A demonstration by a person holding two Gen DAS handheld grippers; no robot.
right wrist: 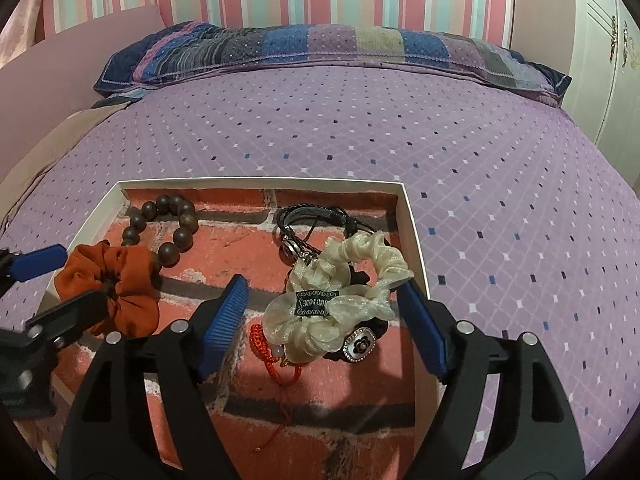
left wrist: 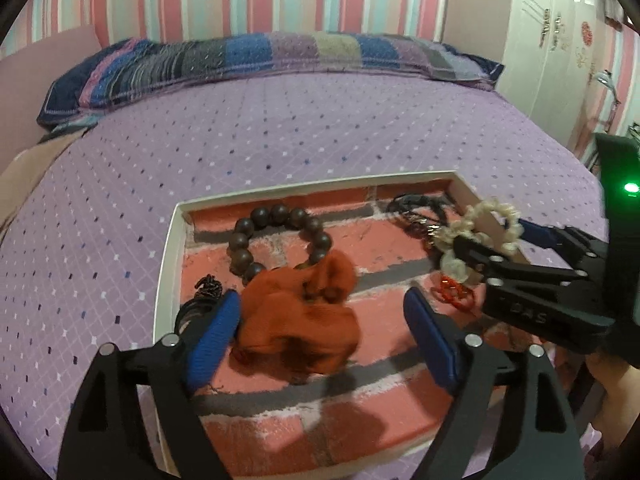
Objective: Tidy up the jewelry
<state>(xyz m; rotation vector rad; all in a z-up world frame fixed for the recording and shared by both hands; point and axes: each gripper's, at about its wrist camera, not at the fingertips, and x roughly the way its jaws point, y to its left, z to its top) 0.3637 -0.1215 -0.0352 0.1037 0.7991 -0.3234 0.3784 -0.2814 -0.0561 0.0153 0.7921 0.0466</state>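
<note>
Purple bedspread point(right wrist: 480, 168); white tray point(right wrist: 412, 216) on it. Left gripper point(left wrist: 320, 328) jaws apart around orange scrunchie point(left wrist: 304, 320); right gripper point(right wrist: 324, 320) apart around cream scrunchie point(right wrist: 340, 292), both inside tray.

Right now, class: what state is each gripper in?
Left gripper: open, orange scrunchie lying between its jaws.
Right gripper: open, cream scrunchie lying between its jaws.
</note>
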